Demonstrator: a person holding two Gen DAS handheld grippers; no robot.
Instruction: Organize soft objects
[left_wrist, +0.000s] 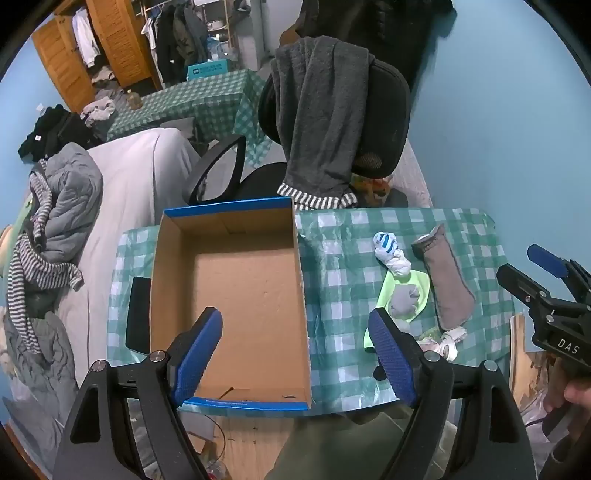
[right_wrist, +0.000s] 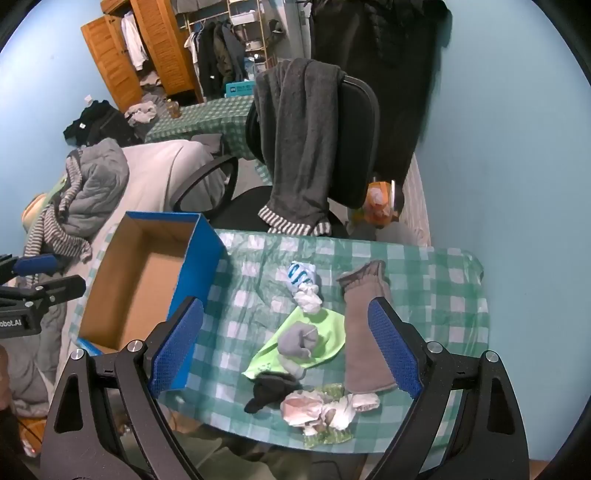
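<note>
An open, empty cardboard box (left_wrist: 236, 295) with blue outer walls (right_wrist: 192, 280) sits on the left of a green-checked table (left_wrist: 340, 332). To its right lie soft items: a blue-and-white sock bundle (right_wrist: 303, 284), a long brown sock (right_wrist: 364, 332), a lime green cloth (right_wrist: 317, 343) with a grey sock ball (right_wrist: 297, 341) on it, a black sock (right_wrist: 269, 391) and a pale crumpled bundle (right_wrist: 321, 408). My left gripper (left_wrist: 295, 358) hovers open above the box's near right wall. Above the sock pile my right gripper (right_wrist: 286, 343) is open and holds nothing.
A black office chair (left_wrist: 332, 122) draped with a dark grey garment (left_wrist: 321, 122) stands behind the table. A bed (left_wrist: 129, 177) with grey bedding lies left. A black flat object (left_wrist: 137, 314) rests left of the box. The table's near edge (right_wrist: 258, 435) is close below.
</note>
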